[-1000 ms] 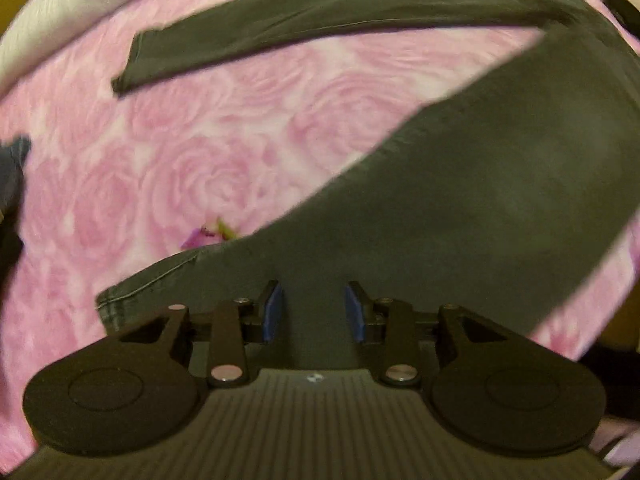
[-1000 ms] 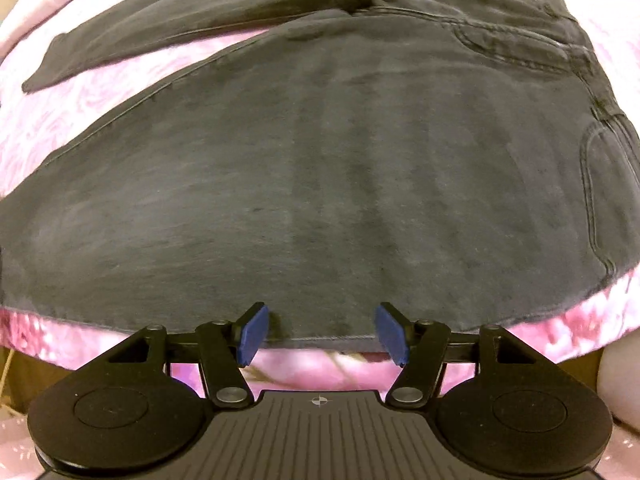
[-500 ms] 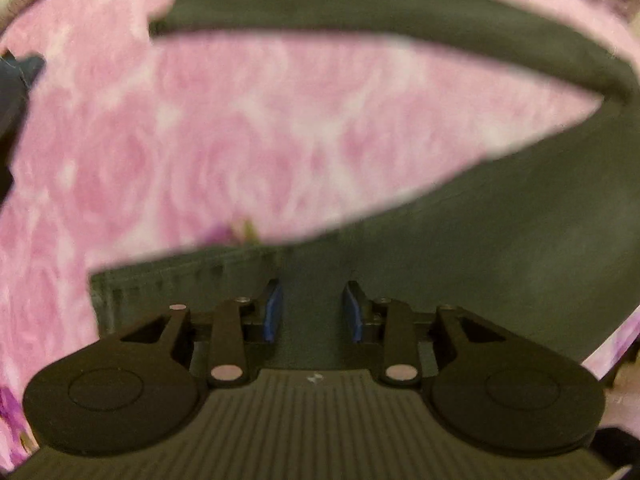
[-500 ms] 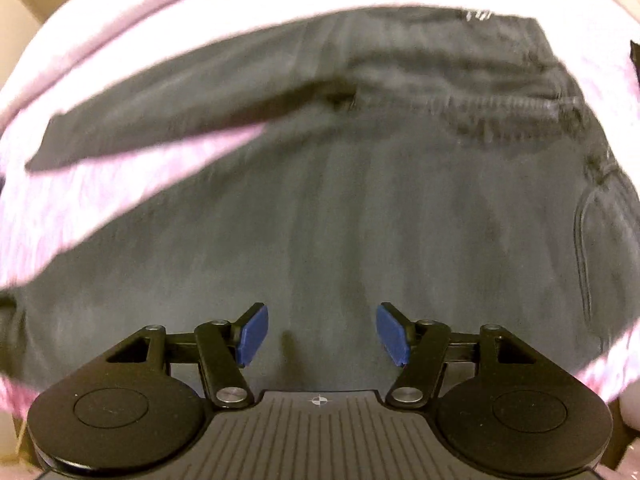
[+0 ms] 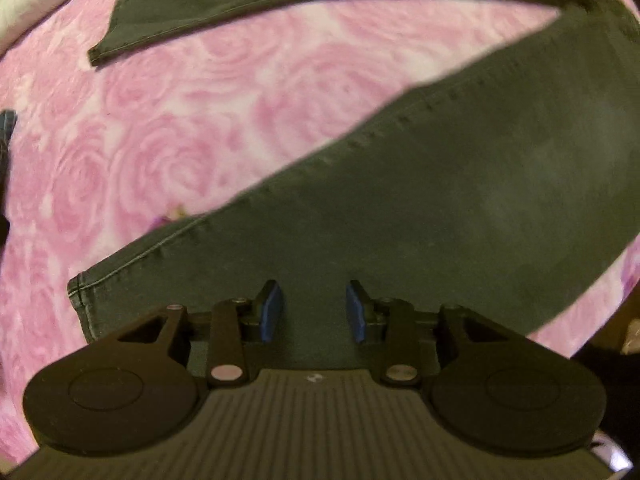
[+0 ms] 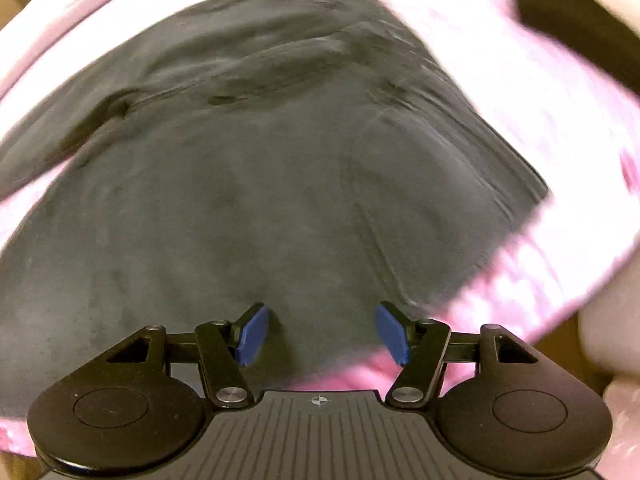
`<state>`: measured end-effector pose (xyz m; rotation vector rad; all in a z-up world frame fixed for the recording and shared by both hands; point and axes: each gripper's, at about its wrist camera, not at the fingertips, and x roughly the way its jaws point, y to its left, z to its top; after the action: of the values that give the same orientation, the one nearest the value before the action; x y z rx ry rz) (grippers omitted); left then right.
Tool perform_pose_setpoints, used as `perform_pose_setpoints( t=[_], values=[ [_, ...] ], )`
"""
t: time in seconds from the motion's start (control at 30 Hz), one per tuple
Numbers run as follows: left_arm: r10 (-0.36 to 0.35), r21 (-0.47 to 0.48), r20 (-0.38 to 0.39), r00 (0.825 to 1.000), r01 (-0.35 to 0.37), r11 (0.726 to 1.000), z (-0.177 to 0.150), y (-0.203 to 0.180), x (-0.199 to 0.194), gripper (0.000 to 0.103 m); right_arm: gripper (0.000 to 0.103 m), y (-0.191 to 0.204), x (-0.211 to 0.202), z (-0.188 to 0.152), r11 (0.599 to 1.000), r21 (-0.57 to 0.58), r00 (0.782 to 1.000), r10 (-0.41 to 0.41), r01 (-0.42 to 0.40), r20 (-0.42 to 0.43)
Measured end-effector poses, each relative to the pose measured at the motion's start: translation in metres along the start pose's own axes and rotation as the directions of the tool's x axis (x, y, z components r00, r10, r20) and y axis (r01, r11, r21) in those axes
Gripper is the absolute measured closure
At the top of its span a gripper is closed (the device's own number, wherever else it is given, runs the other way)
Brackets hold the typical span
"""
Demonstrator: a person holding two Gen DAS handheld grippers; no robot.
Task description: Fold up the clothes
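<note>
Dark grey jeans point(image 5: 460, 184) lie spread on a pink rose-patterned blanket point(image 5: 168, 148). In the left wrist view one leg runs diagonally to its hem near my left gripper point(image 5: 314, 308), and the other leg point(image 5: 280, 0) stretches across the top. The left gripper is open, its blue pads point(image 5: 272, 310) over the near leg close to the hem. In the right wrist view, which is blurred, the seat and back pocket of the jeans point(image 6: 280, 168) fill the frame. My right gripper point(image 6: 320, 332) is open over the jeans' near edge, with nothing between its fingers.
A dark object point(image 5: 6, 128) sits at the left edge of the left wrist view. Beyond the blanket's far right, the right wrist view shows a dark gap point(image 6: 580, 28). A pale rounded shape point(image 6: 612, 336) lies at the right edge.
The right gripper has swung right and forward from the leg's edge toward the seat and pocket. The left view shifted and came back near its earlier position over the hem. Both stayed open.
</note>
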<state>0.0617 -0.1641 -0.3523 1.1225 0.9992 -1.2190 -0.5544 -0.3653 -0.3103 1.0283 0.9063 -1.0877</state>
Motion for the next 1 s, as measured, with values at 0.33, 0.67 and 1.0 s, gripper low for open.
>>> perform_pose_setpoints(
  t=[0.33,0.67,1.0],
  values=[
    [0.018,0.012,0.014,1.0,-0.018,1.0,0.002,-0.047,-0.068,0.06,0.035,-0.004,-0.075,0.005,0.995,-0.048,0.993,-0.09,0.087,-0.077],
    [0.042,-0.172,0.058,0.997,-0.032,0.985,-0.018,-0.039,-0.134,0.04,0.03,0.063,-0.125,0.018,0.969,-0.247,0.997,-0.016,-0.001,-0.07],
    [0.091,-0.372,0.057,0.994,-0.063,0.926,-0.049,-0.001,-0.167,0.036,0.029,0.126,-0.129,0.017,0.925,-0.378,0.995,-0.003,-0.034,-0.098]
  ],
)
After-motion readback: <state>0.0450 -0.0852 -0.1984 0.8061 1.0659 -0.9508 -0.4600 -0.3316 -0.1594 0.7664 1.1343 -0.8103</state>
